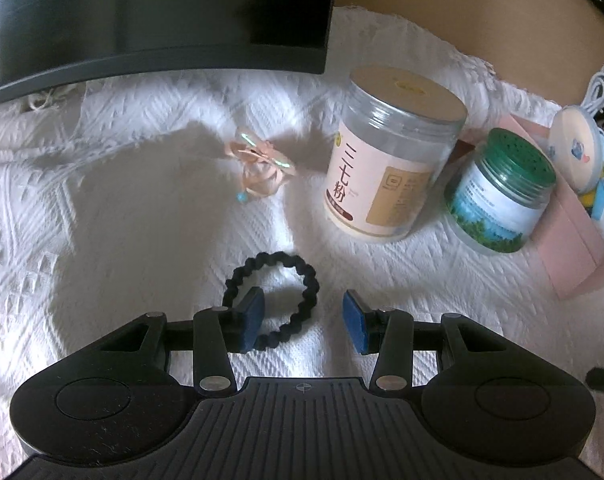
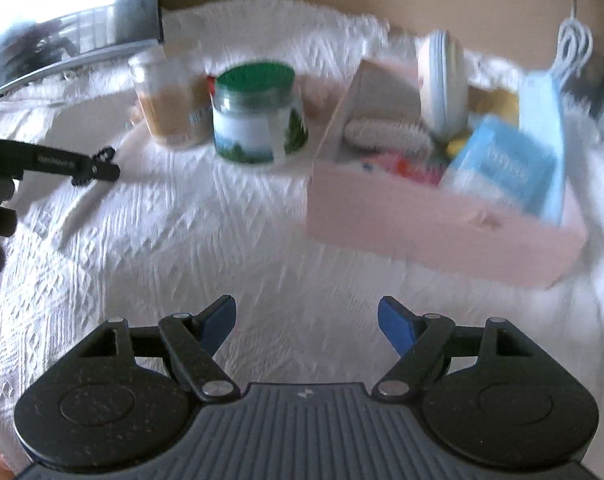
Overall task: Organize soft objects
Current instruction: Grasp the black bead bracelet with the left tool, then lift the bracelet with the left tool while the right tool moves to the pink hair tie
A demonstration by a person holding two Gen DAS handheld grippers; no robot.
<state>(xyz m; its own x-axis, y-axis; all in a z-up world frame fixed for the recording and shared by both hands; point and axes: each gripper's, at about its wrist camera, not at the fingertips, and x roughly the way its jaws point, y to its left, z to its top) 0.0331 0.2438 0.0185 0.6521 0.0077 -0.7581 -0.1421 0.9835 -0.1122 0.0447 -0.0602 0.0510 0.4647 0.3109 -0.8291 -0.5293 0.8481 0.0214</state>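
Note:
A black beaded hair tie (image 1: 298,268) lies flat on the white quilted cloth (image 1: 142,240). My left gripper (image 1: 303,320) hangs just over it, open. Its left blue pad (image 1: 254,316) sits within the ring and its right pad (image 1: 355,322) outside, so the ring's right side runs between them unpressed. A peach ribbon tie (image 1: 258,168) lies farther back. My right gripper (image 2: 305,324) is open wide over bare cloth, nothing between its fingers. In the right wrist view the left gripper (image 2: 102,169) and hair tie (image 2: 106,153) show at far left.
A beige-labelled jar (image 1: 389,160) and a green-lidded jar (image 1: 501,196) stand behind the hair tie. A pink box (image 2: 441,228) with blue packets, a brush and a round white case sits at right. A dark monitor (image 1: 154,20) overhangs the back. A white cable (image 1: 601,80) hangs at the right.

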